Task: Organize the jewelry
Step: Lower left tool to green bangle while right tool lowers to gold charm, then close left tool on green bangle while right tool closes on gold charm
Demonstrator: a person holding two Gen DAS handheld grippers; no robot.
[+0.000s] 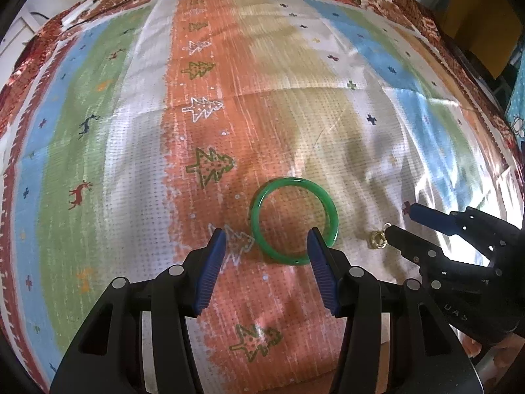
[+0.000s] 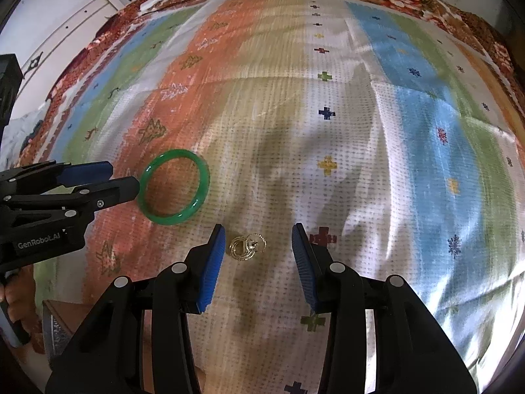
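- Left tool [image 1: 266, 241]: angled steeply down over the orange stripe of the patterned cloth [image 1: 108, 151]. Jaws stand partly open with nothing gripped. One blue pad is seen just over the near rim of the green bangle [image 1: 294, 220]; contact cannot be confirmed. The straddle is judged to be a line-up for pinching the rim.
- Green bangle: laid flat on the cloth, half on the orange stripe, half on the beige. No box or tray for sorting is seen in either view.
- Small gold-coloured jewelry piece [image 2: 246, 246]: laid on the pale dotted stripe, near the bangle's right side, apart from it. Looped wire is visible; the exact type cannot be told.
- Right tool [image 2: 258, 241]: also pointed downward, jaws partly open and empty. The gold piece is framed between the pads, nearer the left one, untouched. A pick-up is judged to be in preparation.
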